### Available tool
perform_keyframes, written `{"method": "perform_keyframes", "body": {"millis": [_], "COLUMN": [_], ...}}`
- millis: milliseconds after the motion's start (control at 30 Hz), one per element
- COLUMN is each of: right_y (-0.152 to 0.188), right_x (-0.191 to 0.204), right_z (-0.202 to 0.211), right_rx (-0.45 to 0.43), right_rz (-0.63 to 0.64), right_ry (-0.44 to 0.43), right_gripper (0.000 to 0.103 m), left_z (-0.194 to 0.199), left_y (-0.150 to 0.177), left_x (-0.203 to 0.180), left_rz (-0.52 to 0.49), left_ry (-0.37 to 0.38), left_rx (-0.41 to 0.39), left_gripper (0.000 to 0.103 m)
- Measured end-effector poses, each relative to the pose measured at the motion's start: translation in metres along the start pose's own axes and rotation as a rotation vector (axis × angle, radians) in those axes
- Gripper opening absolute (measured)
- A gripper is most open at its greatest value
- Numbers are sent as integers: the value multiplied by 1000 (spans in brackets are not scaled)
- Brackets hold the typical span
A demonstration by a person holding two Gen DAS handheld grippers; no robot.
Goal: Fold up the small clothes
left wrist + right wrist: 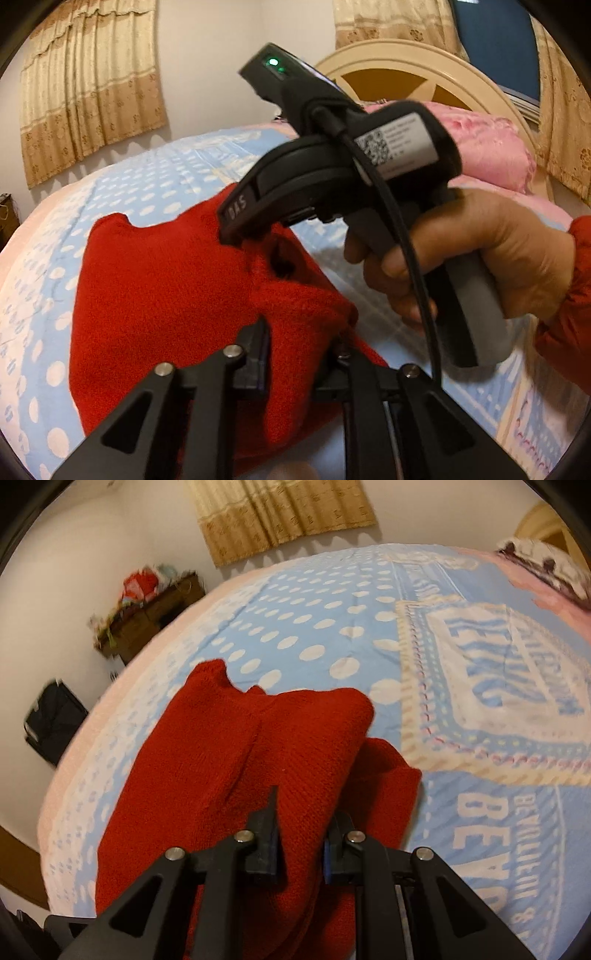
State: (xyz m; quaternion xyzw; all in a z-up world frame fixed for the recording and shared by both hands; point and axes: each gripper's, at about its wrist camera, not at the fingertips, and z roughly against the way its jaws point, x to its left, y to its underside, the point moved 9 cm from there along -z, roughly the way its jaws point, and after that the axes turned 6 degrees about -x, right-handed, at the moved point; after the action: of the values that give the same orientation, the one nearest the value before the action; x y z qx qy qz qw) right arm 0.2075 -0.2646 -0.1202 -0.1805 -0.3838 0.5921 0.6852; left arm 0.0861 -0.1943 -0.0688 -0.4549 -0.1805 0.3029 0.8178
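Observation:
A small red knitted garment (155, 295) lies on the blue dotted bedspread (155, 184), partly lifted and bunched. My left gripper (303, 332) is shut on a fold of the red garment near its right edge. My right gripper (303, 812) is shut on a thick fold of the same red garment (295, 746). In the left wrist view the right gripper (236, 236), held in a hand, comes in from the right with its tips pressed into the cloth above my left fingers.
The bedspread (369, 627) carries a large cream and blue printed patch (498, 686). A pink pillow (491, 147) and a cream headboard (406, 59) stand behind. A cluttered wooden cabinet (147, 609) and a black bag (51, 720) are beside the bed.

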Motion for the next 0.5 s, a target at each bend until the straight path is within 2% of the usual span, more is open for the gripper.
{"method": "perform_keyframes", "body": {"millis": [33, 67, 100, 133, 167, 200, 267, 333, 367, 400, 500], "right_y": [2, 3, 5, 6, 9, 10, 12, 10, 9, 8, 8], "right_x": [-3, -8, -15, -21, -28, -33, -45, -46, -39, -30, 5], "right_z": [2, 5, 9, 15, 25, 31, 55, 78, 92, 101, 117], "right_rx": [-8, -11, -15, -17, -18, -21, -61, -110, -143, -163, -191], "right_rz": [-16, -24, -34, -46, -66, -80, -97, -62, -31, -12, 32], "right_ry": [1, 28, 61, 84, 106, 125, 201, 290, 304, 297, 236], "right_gripper": [29, 46, 53, 58, 58, 58, 58, 58, 56, 50, 35], "left_z": [3, 10, 12, 20, 25, 32, 46, 60, 65, 72, 85], "left_y": [1, 4, 6, 9, 12, 15, 23, 32, 35, 37, 41], "left_x": [-1, -2, -5, -6, -7, -5, 3, 14, 21, 30, 59], "left_rz": [-8, -21, -28, -36, -42, -51, -62, -44, -24, 7, 103], "left_ry": [7, 24, 33, 41, 39, 29, 6, 3, 6, 10, -27], "left_rx": [2, 10, 14, 15, 10, -1, -10, -6, -7, -9, -1], "left_gripper": [25, 36, 51, 58, 70, 75, 76, 76, 76, 76, 77]}}
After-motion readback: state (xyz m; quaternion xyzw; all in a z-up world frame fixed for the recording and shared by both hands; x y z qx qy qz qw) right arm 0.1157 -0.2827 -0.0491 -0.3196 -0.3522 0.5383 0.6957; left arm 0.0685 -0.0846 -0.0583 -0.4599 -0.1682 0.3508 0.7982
